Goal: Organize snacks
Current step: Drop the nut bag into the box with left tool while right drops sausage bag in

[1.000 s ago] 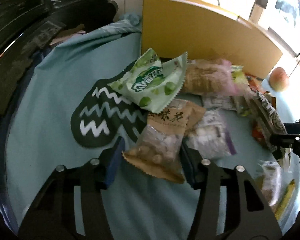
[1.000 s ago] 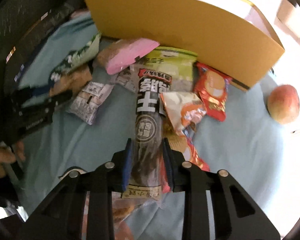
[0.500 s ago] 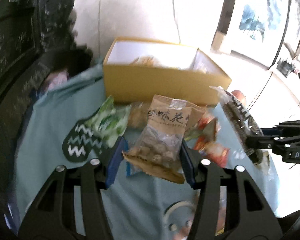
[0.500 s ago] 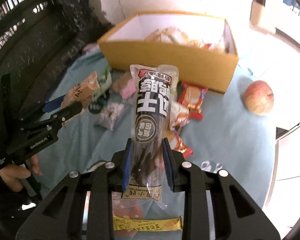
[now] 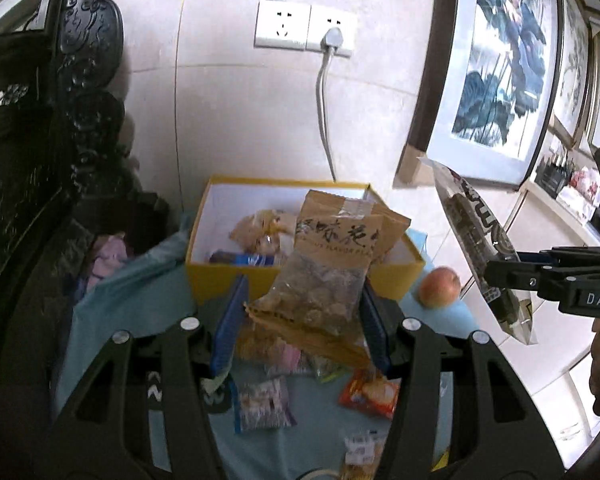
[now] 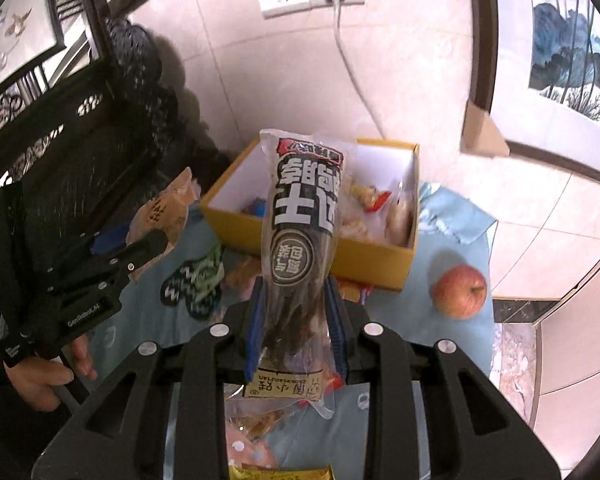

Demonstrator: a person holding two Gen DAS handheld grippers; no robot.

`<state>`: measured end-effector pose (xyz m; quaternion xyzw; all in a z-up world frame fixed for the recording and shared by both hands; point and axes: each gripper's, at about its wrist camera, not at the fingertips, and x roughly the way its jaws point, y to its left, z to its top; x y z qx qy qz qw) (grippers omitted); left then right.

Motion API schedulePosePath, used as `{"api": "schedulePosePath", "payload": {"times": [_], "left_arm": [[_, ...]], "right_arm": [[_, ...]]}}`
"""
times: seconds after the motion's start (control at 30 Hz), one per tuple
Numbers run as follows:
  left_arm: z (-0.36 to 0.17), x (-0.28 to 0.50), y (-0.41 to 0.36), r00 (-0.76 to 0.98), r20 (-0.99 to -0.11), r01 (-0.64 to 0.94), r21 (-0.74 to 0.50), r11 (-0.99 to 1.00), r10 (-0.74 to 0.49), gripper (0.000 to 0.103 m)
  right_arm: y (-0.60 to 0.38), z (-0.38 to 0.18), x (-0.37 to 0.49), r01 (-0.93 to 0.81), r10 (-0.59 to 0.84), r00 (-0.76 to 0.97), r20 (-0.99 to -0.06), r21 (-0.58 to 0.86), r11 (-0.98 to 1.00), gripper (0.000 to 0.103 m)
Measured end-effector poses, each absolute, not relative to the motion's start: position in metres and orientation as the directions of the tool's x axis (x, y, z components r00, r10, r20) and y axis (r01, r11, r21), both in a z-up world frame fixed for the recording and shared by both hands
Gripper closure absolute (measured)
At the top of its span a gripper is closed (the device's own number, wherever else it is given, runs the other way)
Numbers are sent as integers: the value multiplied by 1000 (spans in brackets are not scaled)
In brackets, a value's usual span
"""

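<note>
Between the blue pads of the left gripper (image 5: pixel 302 316), a brown nut bag (image 5: pixel 324 276) is clamped, held tilted in the air in front of the yellow box (image 5: pixel 300 276). Its paper top carries black brush-style Chinese characters over a small Latin line, only partly legible as "FLAVOR". The lower half is clear film showing the nuts.

The right gripper (image 6: pixel 296 320) has its jaws drawn narrow on a long dark pouch (image 6: pixel 300 236), held nearly upright. Large white Chinese characters, a round grey seal and a red top band are printed on it, and a label strip with Latin lettering sits at its lower end, too small to read.

The box stands open on a teal cloth (image 6: pixel 452 344), white inside, with several snack packets in it. An apple (image 6: pixel 460 290) lies on the cloth just right of the box. More packets lie scattered on the cloth below the grippers.

Gripper body markings: "GenRobot.AI" on the left unit, as seen in the right view; "DAS" on the right unit, cut off at the frame edge.

A wall socket (image 5: pixel 304 28) with one plug inserted sits above the box.
</note>
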<state>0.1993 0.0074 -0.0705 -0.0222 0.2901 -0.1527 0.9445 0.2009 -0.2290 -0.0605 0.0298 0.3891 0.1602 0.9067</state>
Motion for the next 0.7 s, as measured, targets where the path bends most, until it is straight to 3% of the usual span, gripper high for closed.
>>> {"api": "schedulePosePath", "payload": {"times": [0.63, 0.7], "left_arm": [[-22, 299, -8, 826, -484, 265, -120, 957, -290, 48], [-11, 320, -13, 836, -477, 252, -108, 962, -272, 43]], "right_arm": [[-215, -6, 293, -256, 257, 722, -642, 96, 962, 74], [-216, 2, 316, -237, 249, 736, -629, 105, 966, 72]]}}
